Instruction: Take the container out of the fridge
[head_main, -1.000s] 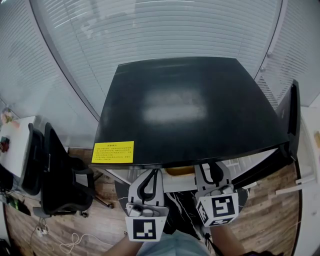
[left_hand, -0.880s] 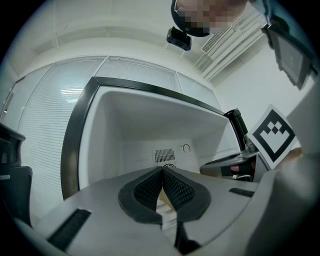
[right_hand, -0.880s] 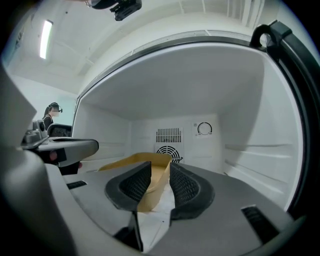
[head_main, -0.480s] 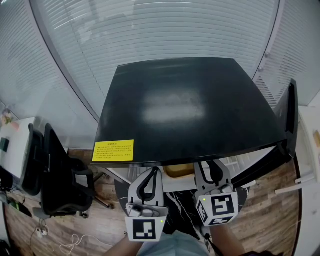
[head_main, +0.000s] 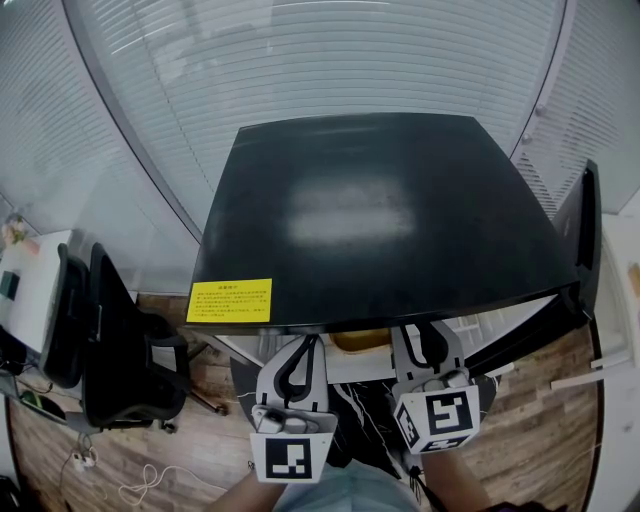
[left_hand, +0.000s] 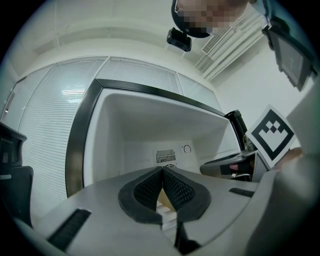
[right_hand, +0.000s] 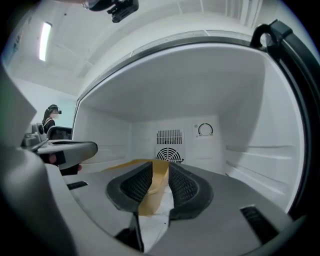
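Indoors, black fridge top (head_main: 380, 210), wood floor (head_main: 540, 420), left tongs (left_hand: 162, 172) clamped on container (left_hand: 164, 199), right tongs (right_hand: 161, 165) just tightened on it

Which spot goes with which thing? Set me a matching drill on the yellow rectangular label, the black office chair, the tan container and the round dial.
Things:
1. yellow rectangular label
2. black office chair
3. tan container
4. round dial

Places:
A. on the white back wall inside the fridge
B. on the wooden floor, left of the fridge
C. front left corner of the fridge's black top
D. inside the fridge, in front of the fan grille

Pairs: 1-C, 2-B, 3-D, 4-A
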